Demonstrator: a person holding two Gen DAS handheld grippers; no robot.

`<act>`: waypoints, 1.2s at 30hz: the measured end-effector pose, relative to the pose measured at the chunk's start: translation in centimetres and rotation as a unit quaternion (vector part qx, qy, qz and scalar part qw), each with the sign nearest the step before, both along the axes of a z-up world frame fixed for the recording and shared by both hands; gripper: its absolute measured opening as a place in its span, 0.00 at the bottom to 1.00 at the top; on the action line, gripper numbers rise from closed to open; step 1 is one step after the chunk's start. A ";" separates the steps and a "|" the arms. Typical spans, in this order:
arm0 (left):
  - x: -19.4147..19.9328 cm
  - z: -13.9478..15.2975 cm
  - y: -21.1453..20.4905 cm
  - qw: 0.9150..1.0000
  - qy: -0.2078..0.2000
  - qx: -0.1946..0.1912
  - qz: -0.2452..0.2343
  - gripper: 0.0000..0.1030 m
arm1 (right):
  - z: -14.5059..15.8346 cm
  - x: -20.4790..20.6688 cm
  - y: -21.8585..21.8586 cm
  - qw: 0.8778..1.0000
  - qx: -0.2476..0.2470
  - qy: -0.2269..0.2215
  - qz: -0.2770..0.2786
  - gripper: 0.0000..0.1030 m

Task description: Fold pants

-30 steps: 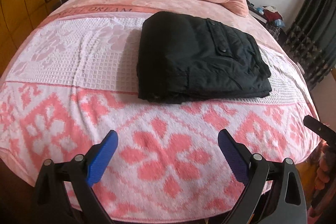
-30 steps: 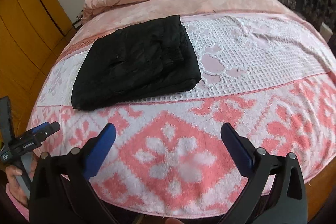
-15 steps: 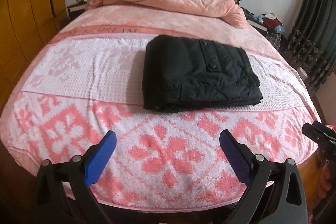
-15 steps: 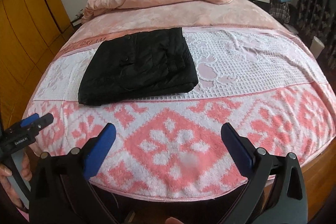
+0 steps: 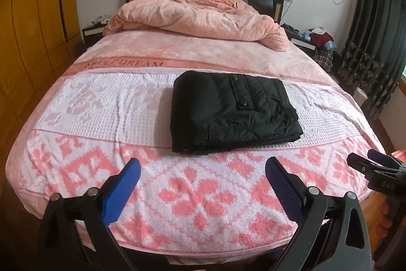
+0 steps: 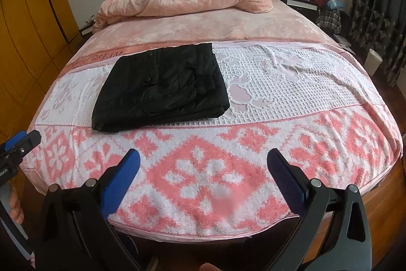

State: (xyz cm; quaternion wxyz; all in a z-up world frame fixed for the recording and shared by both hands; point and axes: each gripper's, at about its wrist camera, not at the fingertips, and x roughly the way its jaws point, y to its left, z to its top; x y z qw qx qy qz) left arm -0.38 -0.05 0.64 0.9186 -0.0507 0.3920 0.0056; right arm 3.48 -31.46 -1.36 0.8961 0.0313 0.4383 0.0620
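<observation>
Pants (image 5: 233, 111) sit folded in a black stack on the bed's white towel band (image 5: 101, 108); you've backed both grippers off, left gripper (image 5: 203, 179) and right gripper (image 6: 203, 172) released, empty. Fold looks done.

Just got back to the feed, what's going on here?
The black pants lie folded into a compact rectangle on the bed's pink and white towel blanket. Neither tool touches them: the left tool and right tool are both open and empty, held off the foot of the bed. The folding looks done.
</observation>
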 end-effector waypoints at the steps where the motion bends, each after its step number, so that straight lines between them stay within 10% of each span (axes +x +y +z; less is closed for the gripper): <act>1: -0.1 0.0 -0.1 1.000 -0.001 0.002 0.001 0.96 | 0.0 0.0 0.0 1.000 -0.002 -0.001 -0.002 0.97; 36: 0.2 -0.9 0.0 1.000 0.013 0.009 -0.010 0.96 | -0.3 -0.1 0.3 1.000 -0.005 0.006 0.006 0.97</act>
